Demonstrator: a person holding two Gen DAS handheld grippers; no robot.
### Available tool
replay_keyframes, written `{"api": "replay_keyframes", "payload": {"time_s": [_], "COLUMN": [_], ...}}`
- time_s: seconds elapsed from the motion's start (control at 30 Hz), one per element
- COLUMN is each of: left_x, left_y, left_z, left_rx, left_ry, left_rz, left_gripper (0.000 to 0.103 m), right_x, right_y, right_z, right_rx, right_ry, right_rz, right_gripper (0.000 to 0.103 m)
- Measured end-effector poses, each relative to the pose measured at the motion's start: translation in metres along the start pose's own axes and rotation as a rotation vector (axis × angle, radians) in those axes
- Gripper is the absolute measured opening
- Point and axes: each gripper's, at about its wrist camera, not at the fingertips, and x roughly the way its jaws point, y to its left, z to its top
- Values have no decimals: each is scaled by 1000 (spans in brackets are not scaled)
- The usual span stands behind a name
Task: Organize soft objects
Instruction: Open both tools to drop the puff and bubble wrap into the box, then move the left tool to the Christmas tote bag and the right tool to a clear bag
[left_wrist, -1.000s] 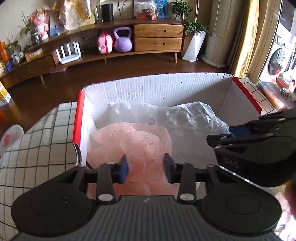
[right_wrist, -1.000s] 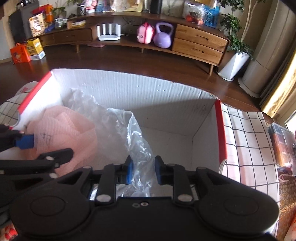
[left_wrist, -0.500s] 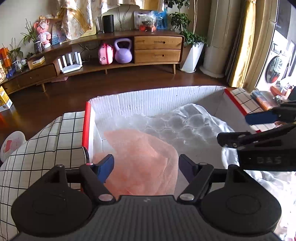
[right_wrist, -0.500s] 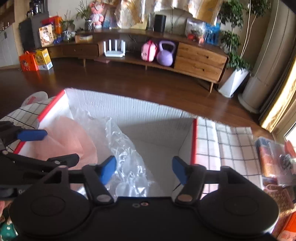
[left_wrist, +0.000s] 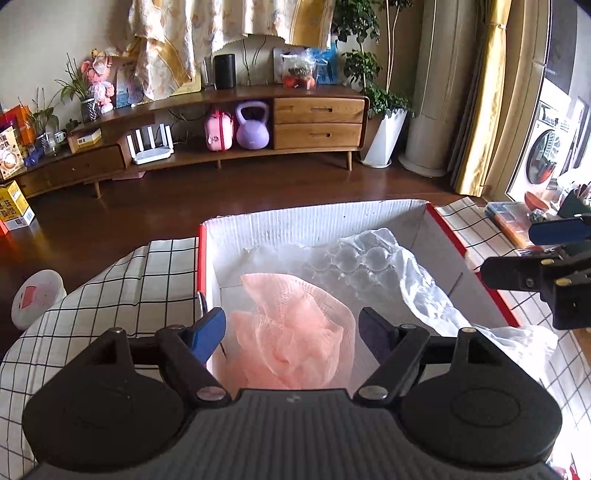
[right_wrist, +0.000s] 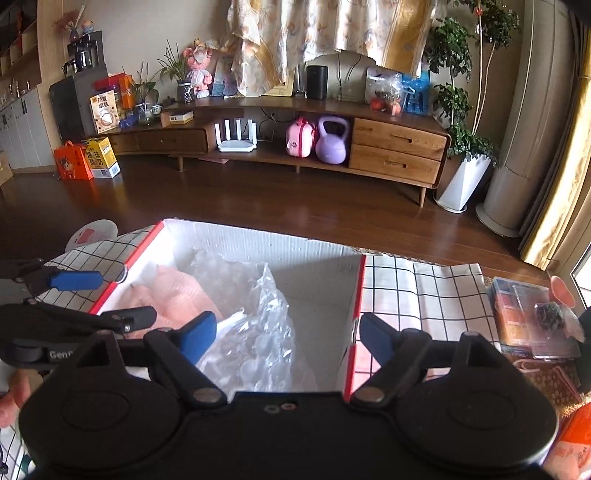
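Left wrist: pink mesh puff (left_wrist: 291, 332), crumpled, beside clear bubble wrap (left_wrist: 369, 266) inside white box (left_wrist: 314, 225). Left gripper (left_wrist: 291, 334), right gripper (right_wrist: 284, 338): jaws spread, holding nothing.

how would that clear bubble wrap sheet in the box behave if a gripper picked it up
The clear bubble wrap sheet looks crumpled and draped over the white cardboard box edge, so it would probably hang floppy. Its air-filled bubbles suggest it is very light. The glossy plastic may slip from a loose pinch.
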Motion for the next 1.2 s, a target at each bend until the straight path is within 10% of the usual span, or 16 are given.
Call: {"api": "replay_keyframes", "payload": {"time_s": [1.2], "left_x": [-170], "left_y": [-2], "left_z": [-88], "left_rx": [-7], "left_ry": [-103], "left_rz": [-38], "left_gripper": [100], "right_x": [-151], "right_y": [55], "right_z": [-120], "right_rx": [63], "right_ry": [-97], "right_rz": [17], "right_gripper": [103]}}
